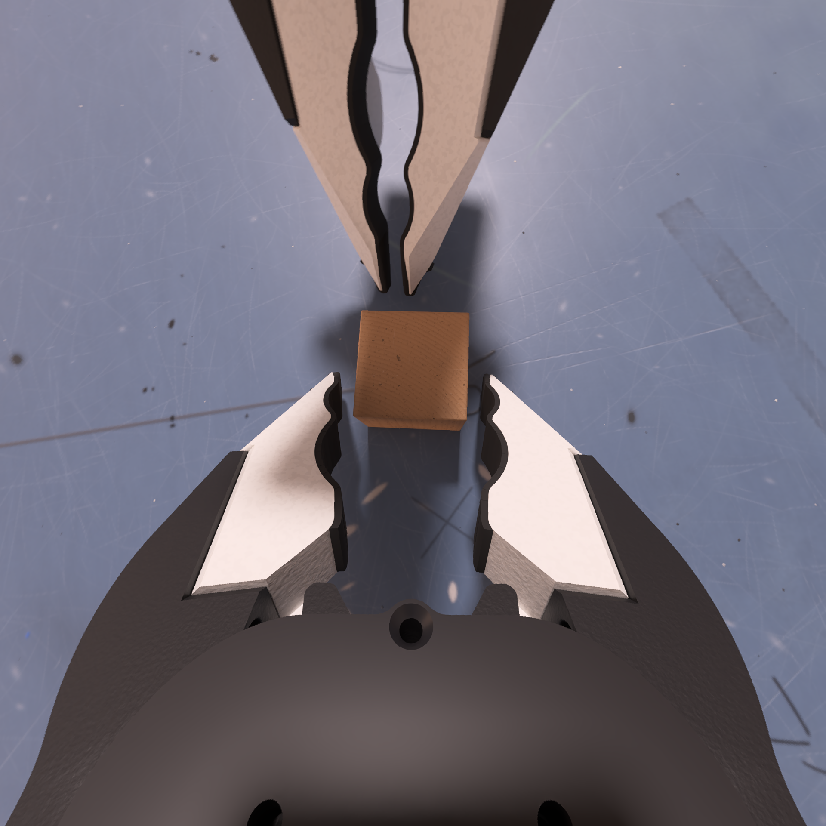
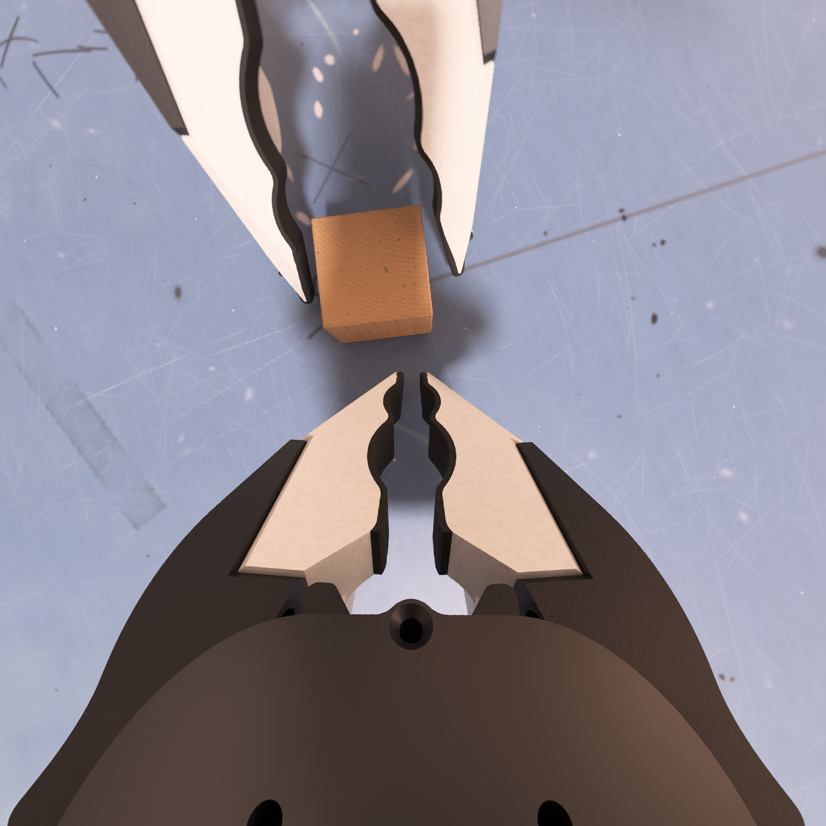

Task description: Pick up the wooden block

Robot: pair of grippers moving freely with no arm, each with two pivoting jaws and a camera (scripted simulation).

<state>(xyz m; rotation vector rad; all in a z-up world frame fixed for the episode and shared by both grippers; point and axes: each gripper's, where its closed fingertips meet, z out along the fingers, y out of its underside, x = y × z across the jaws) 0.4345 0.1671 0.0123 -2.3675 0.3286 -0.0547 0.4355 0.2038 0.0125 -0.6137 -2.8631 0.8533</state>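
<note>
The wooden block [image 1: 411, 371] is a small brown cube resting on a scratched blue-grey surface [image 1: 134, 268]. My left gripper [image 1: 412, 377] is open, and its white fingers straddle the near part of the block, one on each side with small gaps. My right gripper [image 2: 411, 375] is shut and empty, with its tips pointing at the block [image 2: 373, 268] a short way off. In the left wrist view the right gripper [image 1: 397, 291] comes in from the top, just beyond the block. In the right wrist view the left gripper [image 2: 382, 286] reaches in from the top around the block.
The surface [image 2: 625, 402] carries scratches, dark specks, a thin dark line [image 2: 648, 210] and a faint grey strip [image 2: 85, 420]. No other objects show around the block.
</note>
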